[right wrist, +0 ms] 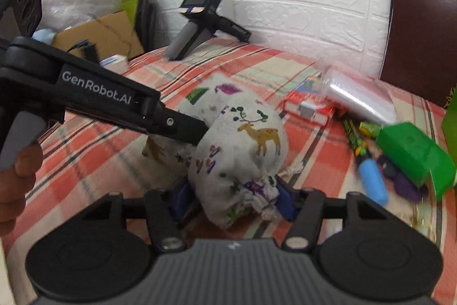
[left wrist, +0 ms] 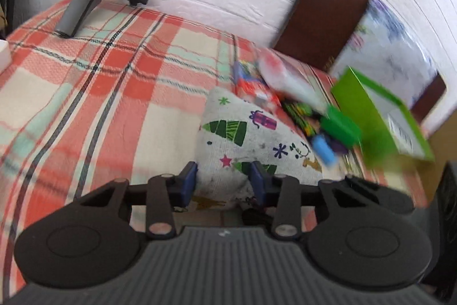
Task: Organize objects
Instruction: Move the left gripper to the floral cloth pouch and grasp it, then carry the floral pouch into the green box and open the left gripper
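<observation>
Both hand-held grippers pinch pouch [right wrist: 240, 145] ends.

"GenRobot.AI" on left tongs [right wrist: 200, 133]

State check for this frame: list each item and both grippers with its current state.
left gripper: shut on printed fabric pouch
right gripper: shut on pouch's gathered end
printed fabric pouch: bunched, held from both ends
green box: tilted, flap open
spare gripper: propped on the plaid cloth, unused
</observation>
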`<state>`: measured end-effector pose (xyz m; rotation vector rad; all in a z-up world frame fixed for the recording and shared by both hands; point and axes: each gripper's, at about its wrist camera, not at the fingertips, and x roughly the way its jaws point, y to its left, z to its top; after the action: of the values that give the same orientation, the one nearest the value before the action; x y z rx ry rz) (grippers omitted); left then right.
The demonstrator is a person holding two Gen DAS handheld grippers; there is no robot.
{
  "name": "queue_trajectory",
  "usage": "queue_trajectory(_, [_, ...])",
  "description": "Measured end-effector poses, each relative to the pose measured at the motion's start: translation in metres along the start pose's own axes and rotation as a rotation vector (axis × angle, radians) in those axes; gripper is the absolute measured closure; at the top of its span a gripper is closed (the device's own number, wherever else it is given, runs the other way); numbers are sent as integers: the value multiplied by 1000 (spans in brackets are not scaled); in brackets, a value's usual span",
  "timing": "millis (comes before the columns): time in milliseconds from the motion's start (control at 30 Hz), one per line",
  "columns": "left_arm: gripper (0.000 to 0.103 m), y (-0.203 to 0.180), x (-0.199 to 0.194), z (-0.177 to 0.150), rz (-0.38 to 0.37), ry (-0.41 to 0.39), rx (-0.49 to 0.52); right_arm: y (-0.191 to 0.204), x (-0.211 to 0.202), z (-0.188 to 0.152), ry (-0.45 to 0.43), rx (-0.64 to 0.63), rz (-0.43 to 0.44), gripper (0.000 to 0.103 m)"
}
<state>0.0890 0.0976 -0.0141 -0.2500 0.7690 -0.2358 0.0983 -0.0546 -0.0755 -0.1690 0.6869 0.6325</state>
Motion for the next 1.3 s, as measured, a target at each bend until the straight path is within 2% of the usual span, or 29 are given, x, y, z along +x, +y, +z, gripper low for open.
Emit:
queue_trajectory(167, [60, -21, -36, -41, -38, 52, 67, 8, -40, -31, 21, 15, 72, 46])
queue_trajectory(300, [60, -48, -35, -59, -76, 98, 127, -4, -75, -54, 14, 70, 82, 46])
queue_trajectory(433, [60, -86, -21, -62, -112, 127, 217, -18, -101, -72, 9, 108, 15, 47])
queue_trajectory(667, [61, -163, 17, -57, -227, 182, 350, -62, -148, -101, -40, 226, -175, 45])
queue_trajectory(733, [60, -186, 30, -58, -263, 197, 374, -80, -160, -109, -50, 276, -234, 44])
queue_trajectory(833, [58, -220, 45, -63, -292, 203, 429, -104, -174, -122, -56, 341, -328, 35])
queue_trajectory(933, [53, -246, 54, -64, -304, 183, 477, -122, -185, -133, -77, 379, -431, 19])
queue_trajectory(1033, [41, -259, 58, -63, -293, 176, 474, -130, -197, -138, -103, 399, -507, 14])
queue_trajectory(1200, [24, -246, 45, -57, -299, 156, 451, -115, -206, -139, -133, 326, -522, 14])
queue_trajectory(1300, [17, -234, 33, -47, -320, 113, 449, -107, -206, -137, -141, 291, -471, 14])
